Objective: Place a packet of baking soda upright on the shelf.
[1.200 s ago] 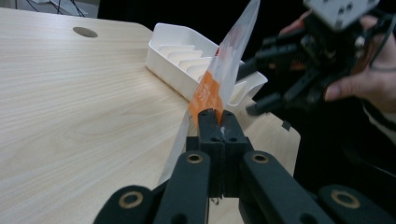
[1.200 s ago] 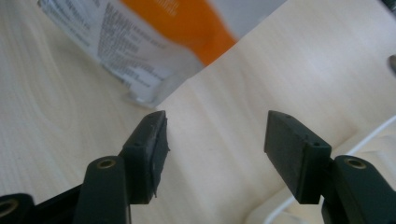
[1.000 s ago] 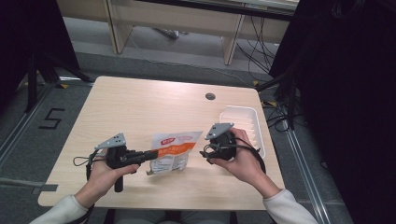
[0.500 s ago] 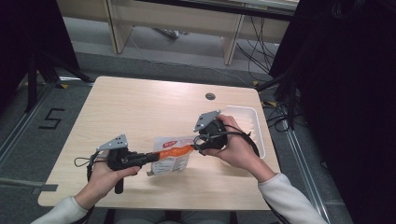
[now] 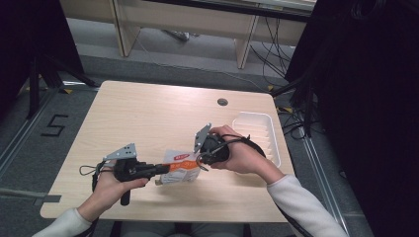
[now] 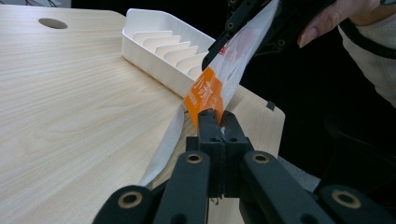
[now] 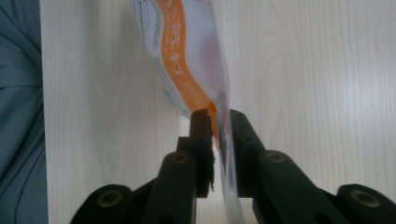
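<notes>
A white and orange plastic pouch point(image 5: 180, 169) hangs just above the wooden table point(image 5: 148, 118), stretched between both grippers. My left gripper point(image 5: 165, 169) is shut on the pouch's near left edge; in the left gripper view its jaws point(image 6: 219, 119) pinch the orange corner of the pouch point(image 6: 210, 88). My right gripper point(image 5: 198, 160) holds the opposite edge. Its jaws have just been closing, and in the right gripper view point(image 7: 219, 116) they squeeze the pouch's point(image 7: 182, 65) film between the pads. A hand grips each tool.
A white ribbed tray point(image 5: 269, 131) lies on the table's right side, just behind the right hand, also in the left gripper view point(image 6: 140, 18). A round cable hole point(image 5: 222, 101) is near the far edge. Cables and shelving stand on the floor beyond.
The right gripper moved left to the pouch and its jaws closed on the pouch's right edge. The pouch went from lying flat to lifted and bunched between the grippers. The left gripper stayed put.
</notes>
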`<action>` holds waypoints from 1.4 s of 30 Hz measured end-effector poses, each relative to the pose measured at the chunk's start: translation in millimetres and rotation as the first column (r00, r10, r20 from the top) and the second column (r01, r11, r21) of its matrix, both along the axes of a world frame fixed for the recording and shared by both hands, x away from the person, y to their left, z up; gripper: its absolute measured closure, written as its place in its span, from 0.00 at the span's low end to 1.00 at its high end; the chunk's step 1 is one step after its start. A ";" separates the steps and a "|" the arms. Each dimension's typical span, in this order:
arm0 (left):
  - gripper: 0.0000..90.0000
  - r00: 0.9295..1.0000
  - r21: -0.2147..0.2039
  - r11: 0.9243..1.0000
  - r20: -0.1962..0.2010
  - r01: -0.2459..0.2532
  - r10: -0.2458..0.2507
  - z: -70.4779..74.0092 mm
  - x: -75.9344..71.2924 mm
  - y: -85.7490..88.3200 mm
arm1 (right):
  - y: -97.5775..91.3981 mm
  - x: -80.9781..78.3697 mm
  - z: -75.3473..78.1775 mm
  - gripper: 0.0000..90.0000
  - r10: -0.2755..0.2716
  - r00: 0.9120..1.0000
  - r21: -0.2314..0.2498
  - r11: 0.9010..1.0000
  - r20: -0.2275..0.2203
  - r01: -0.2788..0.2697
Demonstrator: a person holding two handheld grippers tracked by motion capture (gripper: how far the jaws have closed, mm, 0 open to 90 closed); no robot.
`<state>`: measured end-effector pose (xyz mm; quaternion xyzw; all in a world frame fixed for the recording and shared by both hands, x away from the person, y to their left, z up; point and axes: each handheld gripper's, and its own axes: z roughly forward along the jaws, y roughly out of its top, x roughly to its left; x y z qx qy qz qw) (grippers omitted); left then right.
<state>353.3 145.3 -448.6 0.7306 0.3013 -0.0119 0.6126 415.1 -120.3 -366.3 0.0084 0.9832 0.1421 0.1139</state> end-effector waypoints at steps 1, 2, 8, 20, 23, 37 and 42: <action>0.99 1.000 0.005 1.000 0.007 -0.001 0.001 -0.3 0.2 0.9 | 0.8 -0.6 0.1 0.94 -0.003 1.000 -0.011 1.000 -0.007 0.003; 0.99 1.000 0.001 1.000 0.011 0.004 -0.004 -1.0 0.7 1.6 | 1.8 -0.7 0.0 0.96 -0.010 1.000 -0.016 1.000 -0.017 0.009; 0.93 1.000 0.034 0.999 0.014 -0.027 0.027 -5.1 -1.7 9.0 | 6.9 2.2 2.3 1.00 -0.001 0.998 0.010 1.000 -0.066 0.002; 0.47 0.990 0.124 0.982 0.047 -0.139 0.134 -23.9 -21.3 37.1 | 17.2 9.9 17.9 1.00 -0.060 0.991 -0.044 0.998 -0.122 0.055; 0.46 0.989 0.146 0.979 0.048 -0.143 0.137 -25.5 -26.3 38.9 | 18.4 12.0 21.9 1.00 -0.065 0.991 -0.051 0.997 -0.120 0.059; 0.49 0.992 0.165 0.979 0.051 -0.123 0.116 -30.2 -23.6 39.2 | 17.3 22.6 38.8 1.00 -0.095 0.987 -0.062 0.994 -0.133 0.087; 0.48 0.992 0.169 0.977 0.040 -0.127 0.122 -31.2 -23.4 39.5 | 14.4 25.9 46.4 1.00 -0.076 0.991 -0.054 0.996 -0.112 0.071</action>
